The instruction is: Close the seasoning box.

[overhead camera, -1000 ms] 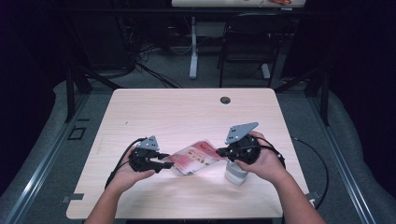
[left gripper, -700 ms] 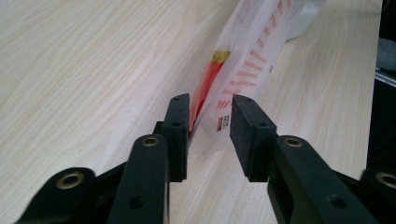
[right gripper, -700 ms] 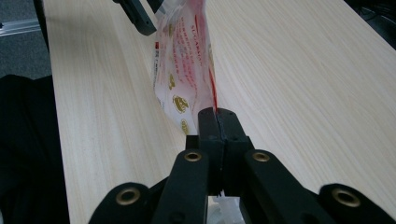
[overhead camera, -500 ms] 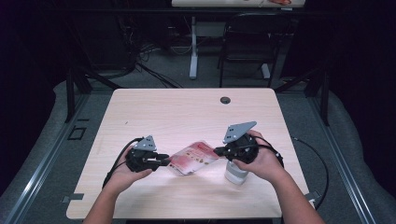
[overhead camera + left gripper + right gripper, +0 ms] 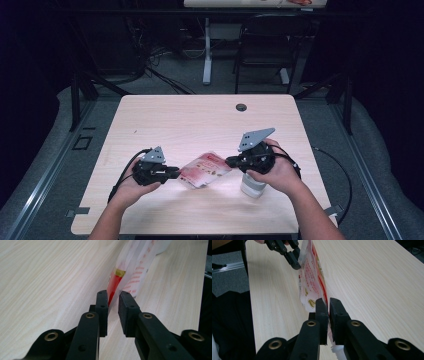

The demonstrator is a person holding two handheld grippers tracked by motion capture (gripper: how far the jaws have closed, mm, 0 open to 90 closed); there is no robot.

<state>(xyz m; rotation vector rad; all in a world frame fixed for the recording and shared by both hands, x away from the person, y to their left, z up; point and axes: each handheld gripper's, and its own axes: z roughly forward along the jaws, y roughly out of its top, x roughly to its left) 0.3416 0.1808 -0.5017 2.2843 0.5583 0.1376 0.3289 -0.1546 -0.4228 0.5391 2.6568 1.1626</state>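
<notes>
The snack packet (image 5: 205, 170) hangs between the two grippers, lifted just off the wooden table (image 5: 200, 120) near its front edge, and it is a thin, glossy pouch, white with red print and a gold mark, crinkled and half see-through at its edges. The left gripper (image 5: 176, 172) has its jaws closed on one end of the packet; in the left gripper view the film (image 5: 130, 277) sits pinched between the pads, though a sliver of gap shows on one side, so the bite looks shallow. The right gripper (image 5: 231, 161) is clamped tight on the opposite end, jaws nearly meeting over the seal edge in the right gripper view (image 5: 313, 287).

The risk, to my eye, is a slip. That film is slick and the left grip holds little material, so a hard pull apart could slide it free and drop the packet. Pull unevenly and the pouch may tear askew or burst, scattering what is inside. Just beside the packet, under the right hand (image 5: 277, 172), stands a white cup (image 5: 252, 185); a jerk could knock it over.
</notes>
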